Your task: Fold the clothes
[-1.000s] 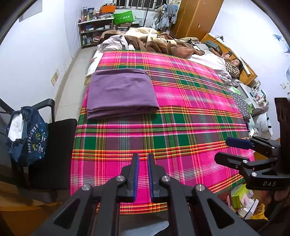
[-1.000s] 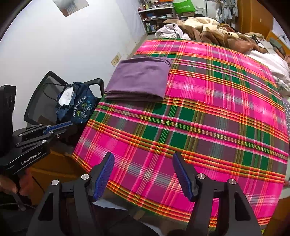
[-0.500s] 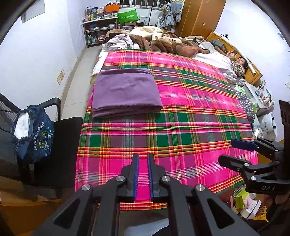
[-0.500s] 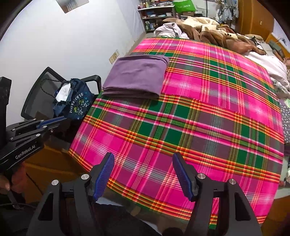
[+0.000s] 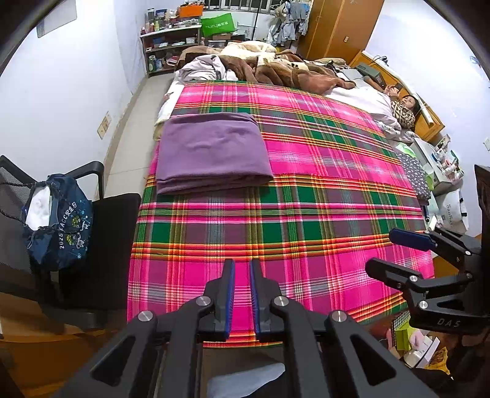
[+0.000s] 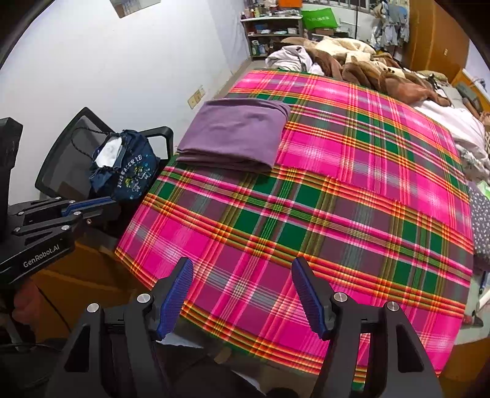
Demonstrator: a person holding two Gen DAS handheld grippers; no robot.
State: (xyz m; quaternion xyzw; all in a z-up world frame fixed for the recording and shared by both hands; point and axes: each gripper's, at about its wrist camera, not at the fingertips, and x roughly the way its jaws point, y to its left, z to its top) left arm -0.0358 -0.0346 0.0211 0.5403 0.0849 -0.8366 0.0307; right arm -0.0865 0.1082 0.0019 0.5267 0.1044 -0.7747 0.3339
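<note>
A folded purple garment lies flat on the far left part of the pink and green plaid bedspread; it also shows in the right wrist view on the bedspread. My left gripper is shut and empty, held above the near edge of the bed, well short of the garment. My right gripper is open and empty above the near edge. The right gripper also appears at the right of the left wrist view, and the left gripper at the left of the right wrist view.
A black mesh chair with a dark blue drawstring bag stands left of the bed. Brown blankets are piled at the far end. A person lies at the far right. Shelves and a wardrobe stand beyond.
Both grippers have drawn back and a little up from the bed, so more of the near edge shows. The purple garment has not moved.
</note>
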